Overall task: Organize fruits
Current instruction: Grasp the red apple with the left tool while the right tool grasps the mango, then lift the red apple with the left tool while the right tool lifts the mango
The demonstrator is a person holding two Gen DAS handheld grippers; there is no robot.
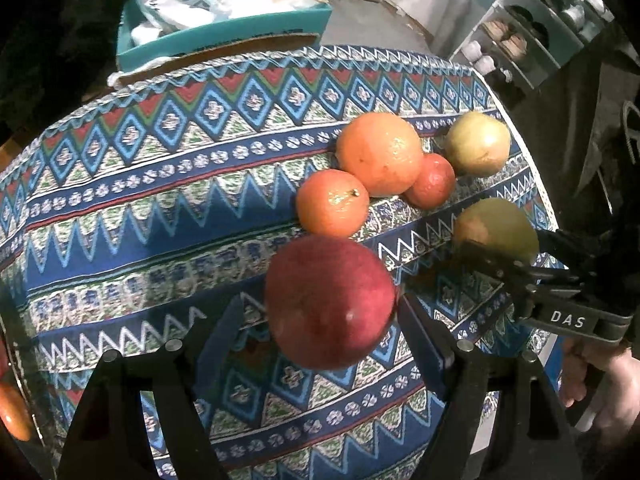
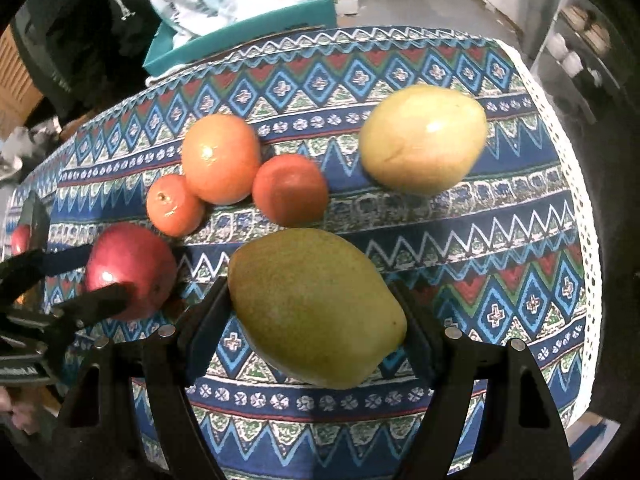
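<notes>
Between our right gripper (image 2: 316,316) fingers sits a green pear (image 2: 316,306), pinched at both sides; we should carry it level toward the yellow pear (image 2: 423,139) (like with like). Our left gripper (image 1: 320,312) clasps a red apple (image 1: 330,302) above the tablecloth (image 1: 160,208), near the oranges (image 1: 379,153).

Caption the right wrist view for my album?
Right gripper holding a green pear above the patterned tablecloth, oranges behind.

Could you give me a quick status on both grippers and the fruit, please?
Left gripper shut on red apple. Right gripper shut on green pear. Three oranges clustered ahead on the cloth.
</notes>
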